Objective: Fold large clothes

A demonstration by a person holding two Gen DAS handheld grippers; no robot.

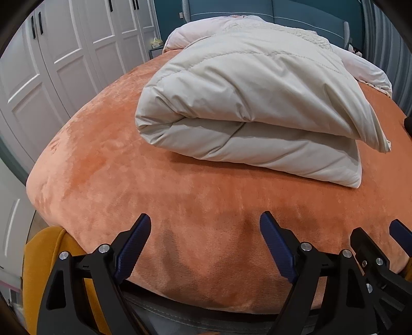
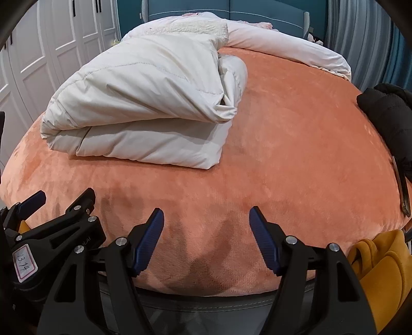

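While angled down over the bed (image 1: 108, 180), left gripper (image 1: 205, 232) gaping, right gripper (image 2: 206, 224) gaping (both empty), folded jacket (image 1: 247, 108) apart.

A bed (image 1: 108, 185) covered in orange plush fills the room's middle. White panelled wardrobe doors (image 1: 64, 51) with dark handles line the left side. A blue padded headboard (image 1: 296, 15) stands against a teal wall, and grey-blue curtains (image 2: 360, 33) hang at right.

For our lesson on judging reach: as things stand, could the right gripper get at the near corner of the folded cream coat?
Probably yes. The right gripper has open, empty jaws, and only bare orange bedcover lies between it and the folded cream coat. The left gripper sits off to the side, out of that path.
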